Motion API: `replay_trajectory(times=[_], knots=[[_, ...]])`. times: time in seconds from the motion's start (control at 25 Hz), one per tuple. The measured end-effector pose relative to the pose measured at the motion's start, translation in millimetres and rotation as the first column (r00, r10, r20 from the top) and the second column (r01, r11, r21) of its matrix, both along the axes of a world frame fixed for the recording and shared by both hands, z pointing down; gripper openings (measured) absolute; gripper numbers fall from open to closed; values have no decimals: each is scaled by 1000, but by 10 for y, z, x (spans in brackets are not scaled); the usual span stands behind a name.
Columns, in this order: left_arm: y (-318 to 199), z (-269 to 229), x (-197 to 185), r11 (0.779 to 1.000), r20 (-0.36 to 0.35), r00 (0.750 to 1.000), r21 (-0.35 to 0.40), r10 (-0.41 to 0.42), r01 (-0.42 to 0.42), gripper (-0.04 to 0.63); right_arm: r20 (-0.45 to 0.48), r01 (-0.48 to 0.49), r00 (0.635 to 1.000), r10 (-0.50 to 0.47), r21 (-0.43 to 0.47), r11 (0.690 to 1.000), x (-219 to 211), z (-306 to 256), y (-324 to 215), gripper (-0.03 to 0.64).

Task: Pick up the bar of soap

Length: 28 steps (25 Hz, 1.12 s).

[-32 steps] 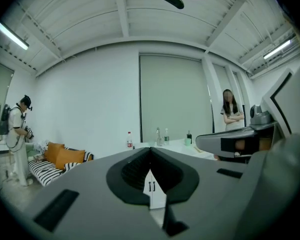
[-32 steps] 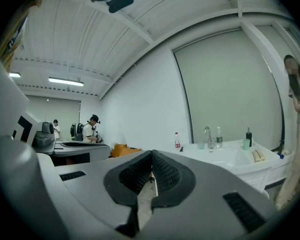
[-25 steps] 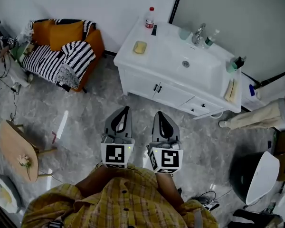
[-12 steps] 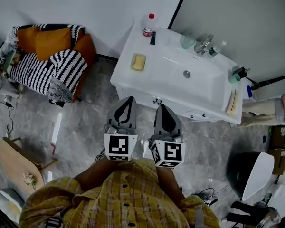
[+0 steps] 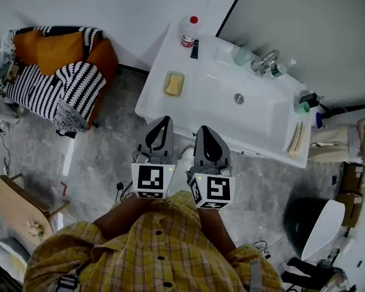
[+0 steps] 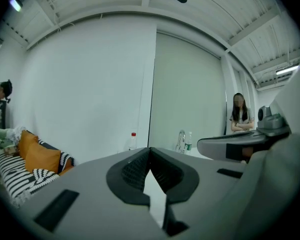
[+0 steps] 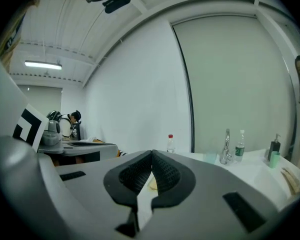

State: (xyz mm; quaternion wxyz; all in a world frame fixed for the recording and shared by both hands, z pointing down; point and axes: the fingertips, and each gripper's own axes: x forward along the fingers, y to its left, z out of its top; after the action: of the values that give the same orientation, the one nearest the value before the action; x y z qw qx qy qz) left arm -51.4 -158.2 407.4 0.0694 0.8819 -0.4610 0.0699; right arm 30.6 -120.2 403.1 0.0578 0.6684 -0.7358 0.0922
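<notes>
Home-style room: white sink vanity [image 5: 161,102], faucet [image 5: 266,61], striped sofa [image 5: 55,78], marble-look floor [image 5: 109,157].

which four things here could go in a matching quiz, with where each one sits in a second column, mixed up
Things:
1. yellow bar of soap
2. clear plastic bottle with a red cap
3. chrome tap
4. black-and-white striped blanket

Places:
A. draped over the orange armchair
B. behind the basin
C. flat on the white counter, at the end nearest the armchair
D. upright at the counter's back corner, by the wall

Pairs: 1-C, 2-D, 3-B, 4-A
</notes>
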Motion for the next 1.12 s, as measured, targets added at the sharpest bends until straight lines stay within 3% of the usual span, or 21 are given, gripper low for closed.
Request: replay_trajectory(times=[0.24, 0.6, 0.8, 1.0, 1.12], knots=[[-476, -161, 366, 998, 11, 999, 47, -31, 31, 8, 31, 63, 998, -63, 14, 998, 363, -31, -530, 8], [-1057, -152, 928, 996, 69, 994, 45, -83, 80, 8, 67, 132, 989, -134, 28, 991, 878, -4, -1117, 8], [-1269, 168, 1111, 992, 124, 989, -89, -82, 93, 8, 96, 163, 982, -163, 14, 987, 1011, 90, -1319, 8], [-1434, 630, 1109, 966, 182, 980, -229, -78, 120, 18, 122, 159, 980, -154, -25, 987, 1048, 298, -1444, 8], [-1598, 1117, 1046, 924, 211, 976, -360, -52, 127, 133, 129, 135, 983, -128, -50, 990, 1082, 403, -1501, 8]])
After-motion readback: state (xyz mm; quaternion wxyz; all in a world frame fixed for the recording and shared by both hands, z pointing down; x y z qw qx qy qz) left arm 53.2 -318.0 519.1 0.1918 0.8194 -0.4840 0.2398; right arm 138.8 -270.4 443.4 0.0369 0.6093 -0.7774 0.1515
